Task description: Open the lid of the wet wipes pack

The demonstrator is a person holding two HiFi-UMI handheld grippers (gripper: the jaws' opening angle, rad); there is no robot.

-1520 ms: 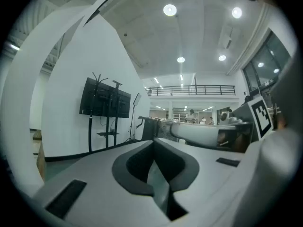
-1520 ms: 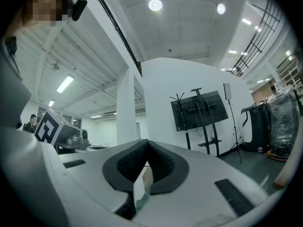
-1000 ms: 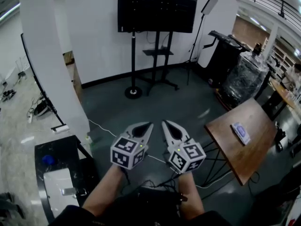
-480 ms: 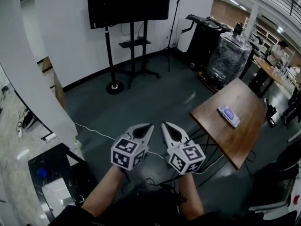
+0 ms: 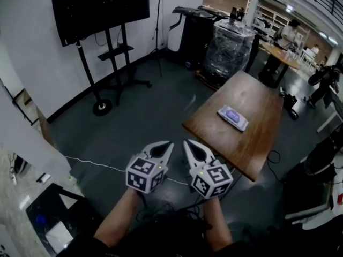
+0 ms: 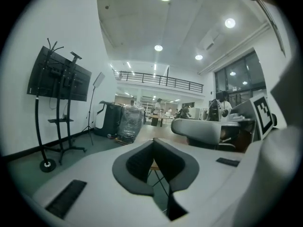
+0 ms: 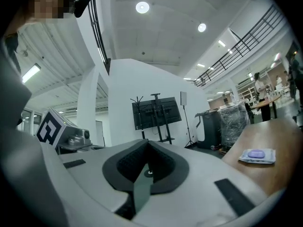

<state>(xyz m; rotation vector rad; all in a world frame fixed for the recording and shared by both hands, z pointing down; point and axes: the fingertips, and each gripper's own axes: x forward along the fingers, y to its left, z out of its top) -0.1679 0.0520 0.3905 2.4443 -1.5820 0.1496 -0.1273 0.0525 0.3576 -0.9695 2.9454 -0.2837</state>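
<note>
The wet wipes pack [image 5: 232, 117] is a flat white packet with a purple lid, lying near the middle of a brown wooden table [image 5: 252, 143] at the right. It also shows at the right edge of the right gripper view, as the same wipes pack [image 7: 257, 155]. My left gripper [image 5: 163, 148] and right gripper [image 5: 191, 148] are held side by side in front of me, well short of the table, both shut with nothing between the jaws. In the left gripper view the closed left gripper [image 6: 154, 145] points toward the room; the pack is not seen there.
A TV on a wheeled stand [image 5: 102, 4] stands at the back left. A plastic-wrapped bundle [image 5: 231, 47] and a black cart sit behind the table. A black cabinet [image 5: 48, 218] is at the lower left. Cables cross the dark floor [image 5: 144, 122]. People stand far back right.
The view has swung to the right: the table and wipes pack have come nearer the middle and look larger, the TV stand has slid left. Both grippers keep the same closed pose.
</note>
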